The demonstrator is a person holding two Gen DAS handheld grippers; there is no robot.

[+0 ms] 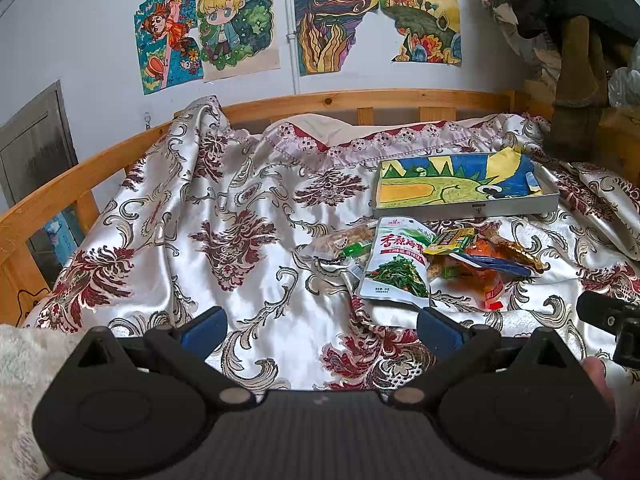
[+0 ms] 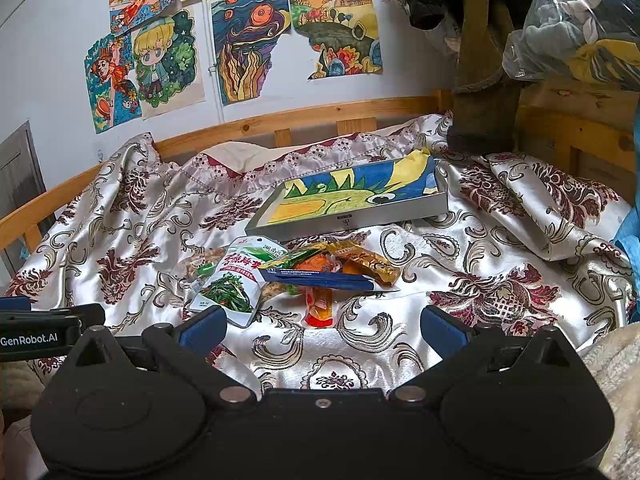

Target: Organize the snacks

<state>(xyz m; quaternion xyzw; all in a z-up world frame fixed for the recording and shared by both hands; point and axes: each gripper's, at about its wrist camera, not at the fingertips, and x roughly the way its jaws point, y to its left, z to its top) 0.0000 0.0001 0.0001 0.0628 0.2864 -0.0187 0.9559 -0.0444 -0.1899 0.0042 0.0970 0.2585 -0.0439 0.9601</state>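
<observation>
A pile of snack packets lies on the patterned bedspread: a white and green vegetable pouch, a clear bag of nuts, a dark blue sachet, a gold packet and an orange packet. Just behind the pile sits a shallow grey box lined with a dinosaur drawing. My left gripper is open, low and short of the pile, which lies ahead to its right. My right gripper is open too, just short of the orange packet.
A wooden bed rail runs along the back and left side. Drawings hang on the wall. A brown boot and a clear bag of clothes stand at the back right. The right gripper's body shows at the left view's edge.
</observation>
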